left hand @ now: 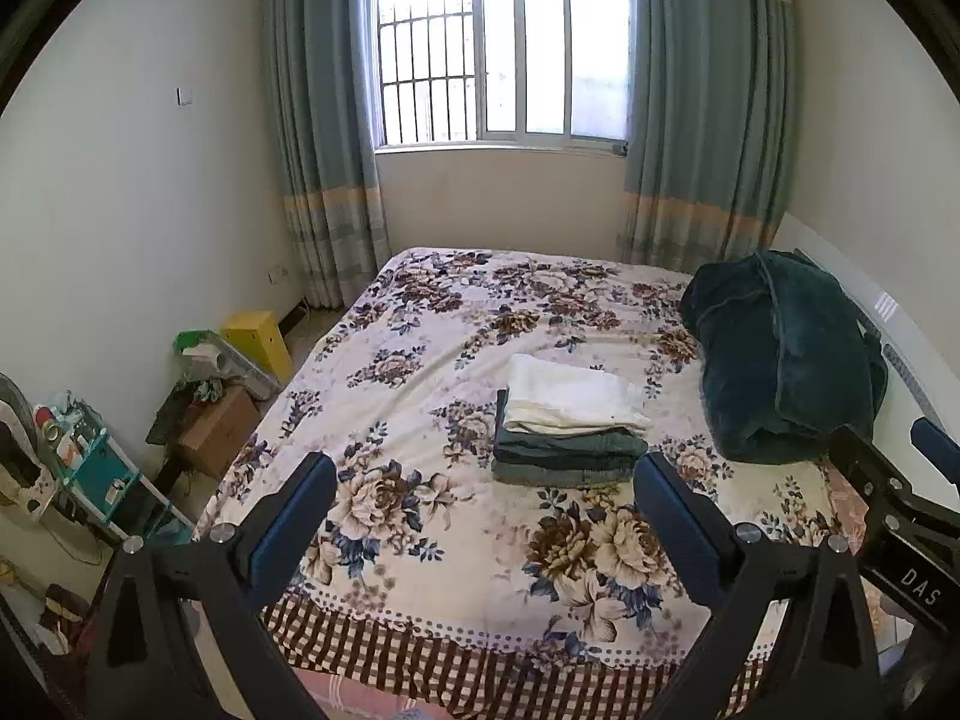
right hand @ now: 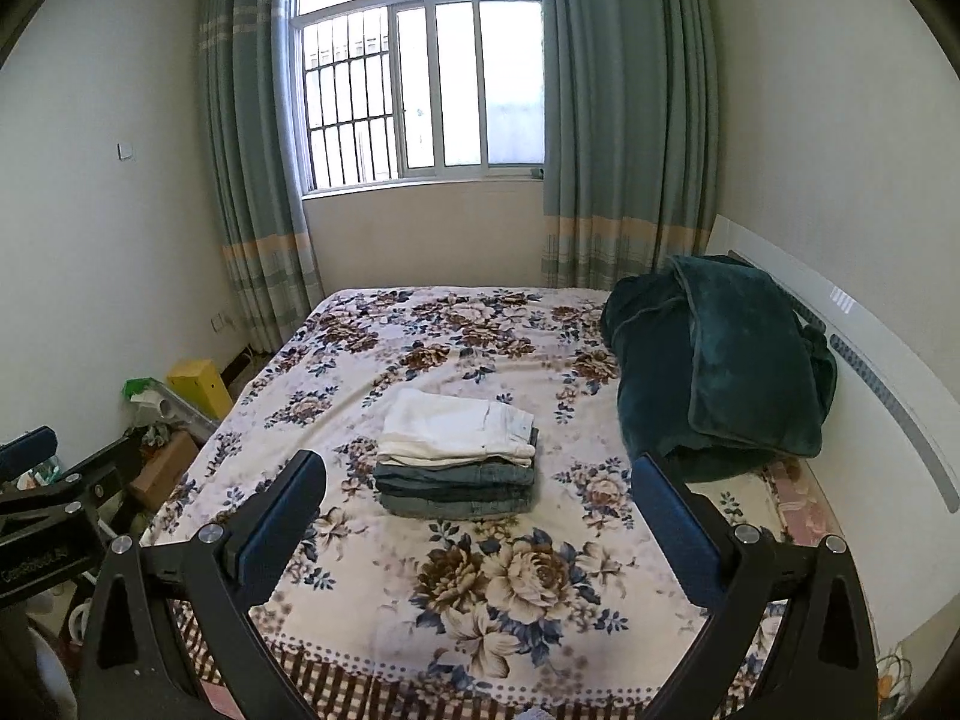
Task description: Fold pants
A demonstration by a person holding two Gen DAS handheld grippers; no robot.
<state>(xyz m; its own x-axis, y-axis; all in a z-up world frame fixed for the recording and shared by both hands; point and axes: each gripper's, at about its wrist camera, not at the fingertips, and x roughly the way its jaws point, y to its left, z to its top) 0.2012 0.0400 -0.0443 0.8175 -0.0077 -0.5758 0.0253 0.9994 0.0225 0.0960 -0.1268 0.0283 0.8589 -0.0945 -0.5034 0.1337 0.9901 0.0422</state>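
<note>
— Two grippers, both with fingers spread wide and nothing between them. The left gripper [left hand: 486,516] and the right gripper [right hand: 480,510] hang above the near end of the bed [left hand: 420,570].

— And the pants?

— Folded, in one stack. The white pants [right hand: 456,426] lie on top of the dark jeans [right hand: 456,489], in the middle of the flowered cover, well apart from the fingers.

— Something else?

— A dark green blanket [right hand: 720,372] is bundled to the right.
</note>
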